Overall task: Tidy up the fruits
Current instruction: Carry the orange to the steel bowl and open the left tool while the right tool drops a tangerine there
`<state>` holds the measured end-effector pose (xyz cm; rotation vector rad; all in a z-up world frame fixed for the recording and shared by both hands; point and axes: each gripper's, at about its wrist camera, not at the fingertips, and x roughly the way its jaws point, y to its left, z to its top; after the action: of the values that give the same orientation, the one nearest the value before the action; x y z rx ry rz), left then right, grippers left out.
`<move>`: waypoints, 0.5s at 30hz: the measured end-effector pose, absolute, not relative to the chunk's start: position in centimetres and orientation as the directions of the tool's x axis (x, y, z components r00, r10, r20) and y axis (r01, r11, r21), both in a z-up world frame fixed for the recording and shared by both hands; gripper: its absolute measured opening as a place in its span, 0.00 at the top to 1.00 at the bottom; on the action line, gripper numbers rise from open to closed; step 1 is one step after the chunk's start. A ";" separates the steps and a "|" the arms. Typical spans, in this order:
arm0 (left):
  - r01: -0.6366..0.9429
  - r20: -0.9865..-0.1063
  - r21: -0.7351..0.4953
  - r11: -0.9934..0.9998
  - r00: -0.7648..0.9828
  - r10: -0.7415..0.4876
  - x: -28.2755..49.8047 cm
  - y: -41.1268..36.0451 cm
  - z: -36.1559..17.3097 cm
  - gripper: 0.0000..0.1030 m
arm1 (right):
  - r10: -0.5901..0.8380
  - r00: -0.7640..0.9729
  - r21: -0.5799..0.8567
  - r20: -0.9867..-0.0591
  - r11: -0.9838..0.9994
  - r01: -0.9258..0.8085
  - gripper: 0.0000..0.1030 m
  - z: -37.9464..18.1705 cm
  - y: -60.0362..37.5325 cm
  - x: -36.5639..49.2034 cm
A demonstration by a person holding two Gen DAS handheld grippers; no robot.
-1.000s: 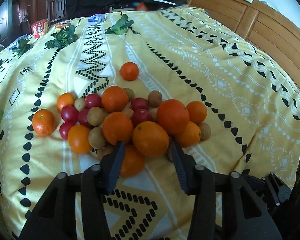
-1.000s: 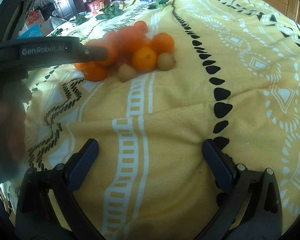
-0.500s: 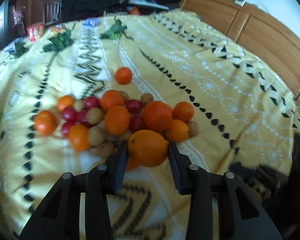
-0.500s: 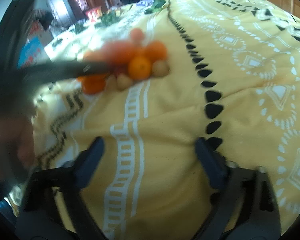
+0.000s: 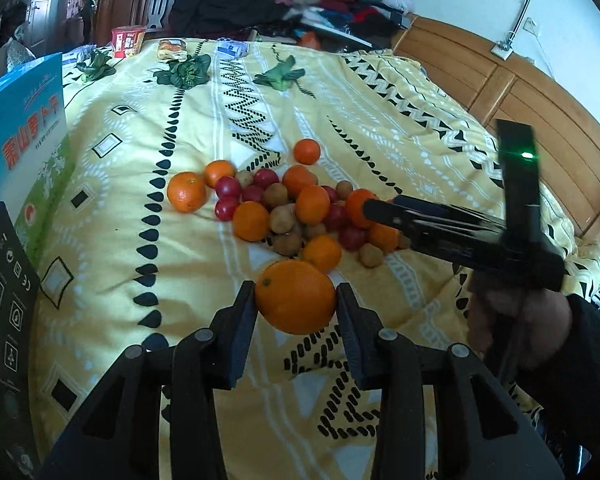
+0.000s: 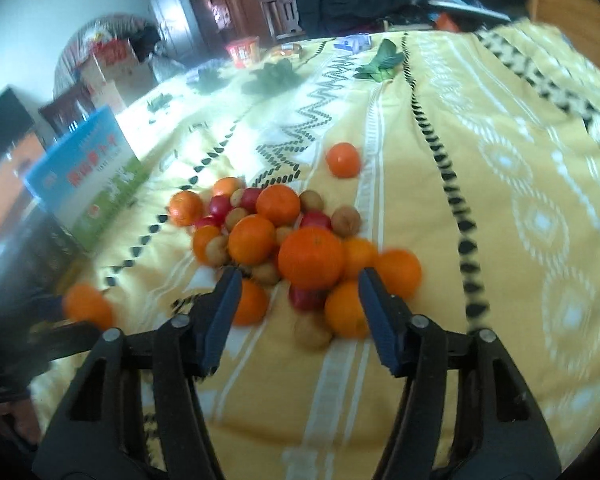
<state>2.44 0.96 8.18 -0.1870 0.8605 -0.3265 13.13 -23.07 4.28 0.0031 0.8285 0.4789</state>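
Our left gripper (image 5: 296,300) pinches a large round orange with dimpled skin (image 5: 295,297) between its jaws, lifted just short of the fruit pile (image 5: 284,208). Our right gripper (image 6: 298,300) hangs with jaws spread over the pile's near edge, around a smooth big orange (image 6: 311,257). Beyond lie the yellow patterned bedspread (image 5: 380,128), leafy greens (image 5: 186,72), and, left, a blue cardboard box (image 5: 20,120).

Right claw (image 5: 384,210) hides part of fruit pile (image 5: 300,208); blue box (image 5: 20,132) cut by left edge.
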 end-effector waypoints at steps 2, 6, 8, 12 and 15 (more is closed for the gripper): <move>0.206 -0.707 -0.297 0.932 0.609 -0.360 2.6 1.1 8.4 0.60 | 0.368 0.582 0.132 -0.726 0.904 -0.407 0.43 3.7 -22.2 14.0; 0.197 -0.704 -0.305 0.932 0.612 -0.360 2.8 1.2 8.6 0.60 | 0.322 0.546 0.079 -0.773 0.904 -0.421 0.58 2.3 -21.4 14.7; 0.191 -0.698 -0.313 0.931 0.618 -0.361 2.7 1.4 9.0 0.60 | 0.316 0.552 0.070 -0.771 0.905 -0.420 0.60 2.6 -21.5 14.4; 0.173 -0.671 -0.312 0.934 0.655 -0.346 1.7 3.1 11.3 0.60 | 0.341 0.603 0.094 -0.721 0.910 -0.403 0.61 6.3 -21.8 12.6; 0.129 -0.638 -0.304 0.944 0.708 -0.302 -0.1 6.1 14.1 0.60 | 0.402 0.638 0.113 -0.657 0.889 -0.444 0.61 11.0 -20.3 10.7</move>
<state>-0.09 6.09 14.07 -0.2455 0.7482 -0.2422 10.70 -20.34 11.01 -0.0611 0.7347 0.4832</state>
